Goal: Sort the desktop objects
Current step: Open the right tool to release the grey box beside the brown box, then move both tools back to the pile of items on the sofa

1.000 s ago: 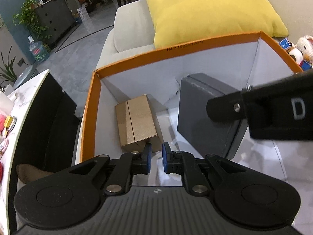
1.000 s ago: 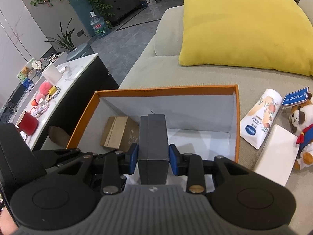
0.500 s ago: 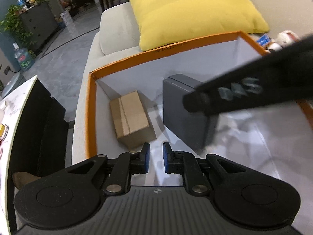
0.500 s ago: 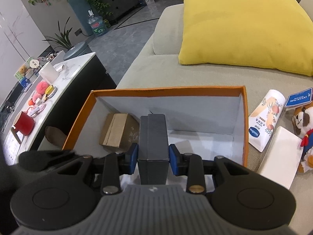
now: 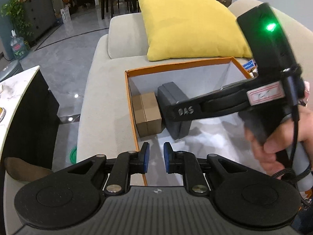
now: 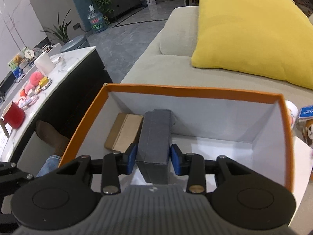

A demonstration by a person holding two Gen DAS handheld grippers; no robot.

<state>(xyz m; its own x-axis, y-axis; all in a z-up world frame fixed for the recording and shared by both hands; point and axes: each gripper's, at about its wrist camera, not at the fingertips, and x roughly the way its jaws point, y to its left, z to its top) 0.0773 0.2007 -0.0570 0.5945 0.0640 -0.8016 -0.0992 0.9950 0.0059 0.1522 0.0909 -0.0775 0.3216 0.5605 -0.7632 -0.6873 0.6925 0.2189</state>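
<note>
A dark grey rectangular box (image 6: 154,135), matte with a lidded seam along its length, stands on its narrow side inside the orange-rimmed carton (image 6: 195,90), touching a small brown cardboard box (image 6: 125,131) on its left. The right gripper (image 6: 153,159) straddles the grey box, its blue pads parted with a thin gap on each side, gripping nothing. The left gripper (image 5: 156,157) hangs over the carton's near left edge, slightly open and empty. The carton sits on a beige sofa (image 5: 101,90) by a yellow cushion (image 5: 191,25).

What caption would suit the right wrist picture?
Right gripper, fingers just parted, sets a dark grey box beside a cardboard box inside the orange bin.
</note>
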